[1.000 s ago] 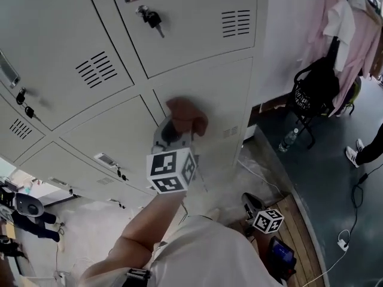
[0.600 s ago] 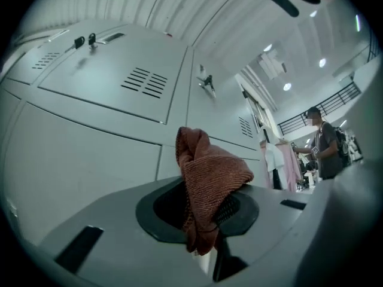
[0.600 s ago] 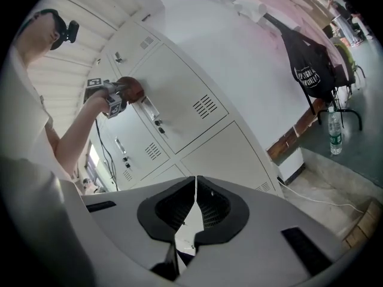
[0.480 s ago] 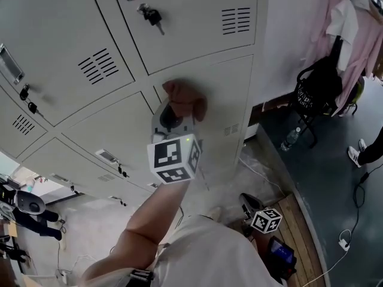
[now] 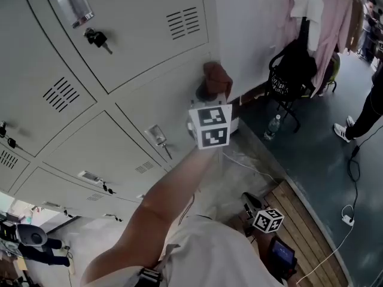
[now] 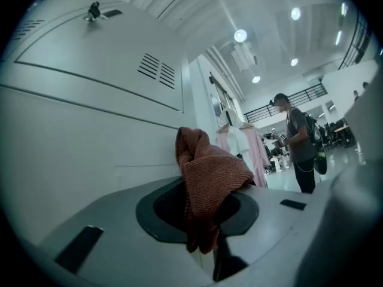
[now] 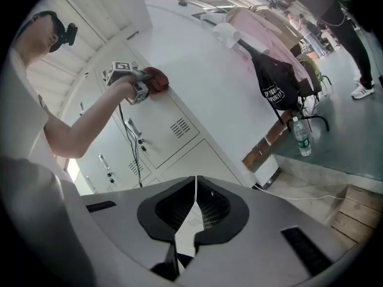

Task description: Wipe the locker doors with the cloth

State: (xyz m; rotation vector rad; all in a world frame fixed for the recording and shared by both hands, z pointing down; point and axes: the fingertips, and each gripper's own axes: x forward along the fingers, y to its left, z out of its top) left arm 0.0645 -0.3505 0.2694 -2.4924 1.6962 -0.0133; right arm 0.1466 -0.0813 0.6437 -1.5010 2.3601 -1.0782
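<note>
The left gripper (image 5: 210, 94) is raised at arm's length to the bank of grey lockers, its jaws closed tight on a rust-brown knitted cloth (image 6: 209, 178), which bunches up out of the grip and flops over to one side. The cloth sits against a locker door (image 5: 161, 100) close to the bank's right-hand edge, just below the seam under the louvred door above (whether it presses flat on the metal or only brushes it cannot be told). A bunch of keys (image 5: 97, 39) hangs from a lock on an upper door, well apart from the cloth. The right gripper (image 7: 195, 208) hangs low beside the person's body, over a wooden platform (image 5: 305, 220); its jaws meet with nothing between them. To the right of the lockers a black bag (image 5: 293, 79) rests on a chair under hanging pink garments (image 5: 335, 23), with a water bottle (image 5: 272, 126) standing on the floor beside it.
</note>
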